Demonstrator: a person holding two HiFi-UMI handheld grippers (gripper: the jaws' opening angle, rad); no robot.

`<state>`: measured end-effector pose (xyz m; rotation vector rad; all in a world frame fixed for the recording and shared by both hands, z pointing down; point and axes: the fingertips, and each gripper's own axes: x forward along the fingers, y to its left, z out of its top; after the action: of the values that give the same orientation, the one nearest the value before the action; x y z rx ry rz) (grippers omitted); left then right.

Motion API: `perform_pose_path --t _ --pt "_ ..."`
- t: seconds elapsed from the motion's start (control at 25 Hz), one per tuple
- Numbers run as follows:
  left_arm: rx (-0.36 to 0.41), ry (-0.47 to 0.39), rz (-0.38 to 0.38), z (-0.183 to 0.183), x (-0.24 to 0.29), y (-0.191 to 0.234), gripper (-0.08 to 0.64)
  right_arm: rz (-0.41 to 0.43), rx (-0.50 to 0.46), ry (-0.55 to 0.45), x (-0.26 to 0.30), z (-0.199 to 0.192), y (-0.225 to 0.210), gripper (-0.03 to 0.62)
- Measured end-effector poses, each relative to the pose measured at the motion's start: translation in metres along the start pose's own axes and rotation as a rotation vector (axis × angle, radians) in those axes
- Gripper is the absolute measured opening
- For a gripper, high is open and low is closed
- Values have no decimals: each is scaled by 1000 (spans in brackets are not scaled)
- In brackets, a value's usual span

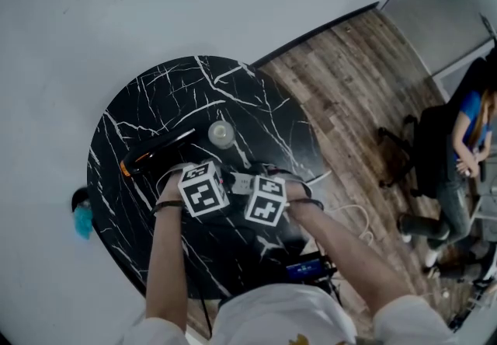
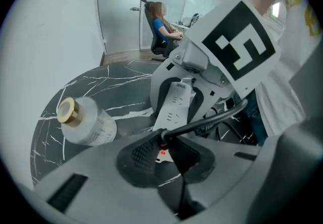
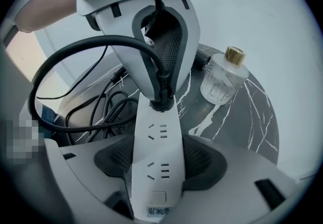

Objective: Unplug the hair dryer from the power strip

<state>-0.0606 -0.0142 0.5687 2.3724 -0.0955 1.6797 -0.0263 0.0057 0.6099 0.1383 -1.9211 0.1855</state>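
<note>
The clear glass bottle (image 3: pixel 222 79) with a gold cap stands on the surface (image 1: pixel 256 110); its content cannot be made out. Your left gripper (image 2: pixel 164 153) has its jaws gripping the black plug (image 3: pixel 162 101), which sits in the end socket of the white power strip (image 3: pixel 154 132). The jaws of your right gripper (image 3: pixel 160 161) clamp the strip. The strip's small sticker is unreadable.

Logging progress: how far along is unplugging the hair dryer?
Done: right gripper clamps the power strip. In hand: left gripper pinches the black plug. Left: the plug looks seated in the strip's end socket, so it is not yet pulled out.
</note>
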Motion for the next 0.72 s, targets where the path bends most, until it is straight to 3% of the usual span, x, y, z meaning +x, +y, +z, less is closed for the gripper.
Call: perform_pose_path --t 0.24,0.44,0.64,0.72 --pt "70 43 110 0 -3 -1 49 5 1 1 0 2 0 267" --pt "-25 -18 -17 1 -1 0 52 0 5 -7 -1 1 0 267" --pt "59 13 133 2 -6 0 49 2 11 11 -2 1 -2 267" --pt "52 1 140 0 -5 1 48 0 6 15 -1 1 -2 267"
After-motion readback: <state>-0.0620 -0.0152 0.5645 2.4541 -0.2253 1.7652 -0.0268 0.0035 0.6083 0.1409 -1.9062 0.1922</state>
